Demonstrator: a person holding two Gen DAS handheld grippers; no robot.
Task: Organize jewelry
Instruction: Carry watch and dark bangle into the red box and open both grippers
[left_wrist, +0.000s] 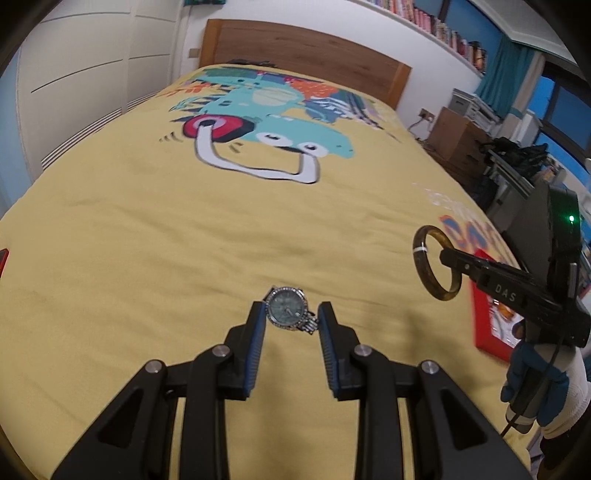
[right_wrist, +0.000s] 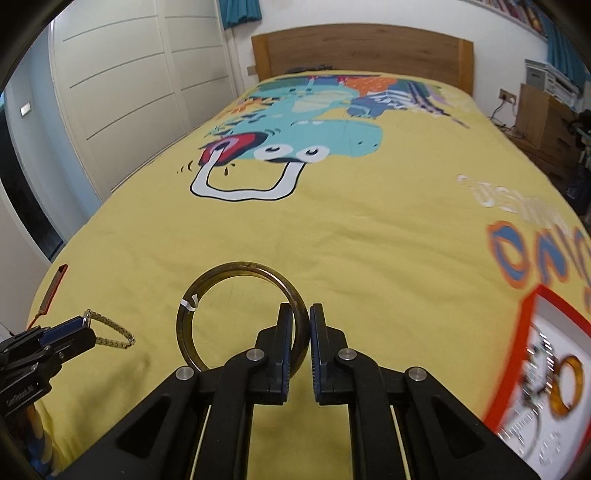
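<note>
Our right gripper (right_wrist: 300, 325) pinches the amber bangle (right_wrist: 242, 317) above the yellow bedspread (right_wrist: 332, 240), near its right edge beside the red-rimmed tray (right_wrist: 532, 306). Our left gripper (left_wrist: 292, 314) brackets the watch (left_wrist: 290, 310) between parted pads; actual contact seems likely, though we cannot tell.

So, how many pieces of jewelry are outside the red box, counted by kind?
Watch: 1
Amber bangle, held in the right hand-held gripper: 1
Total: 2
</note>
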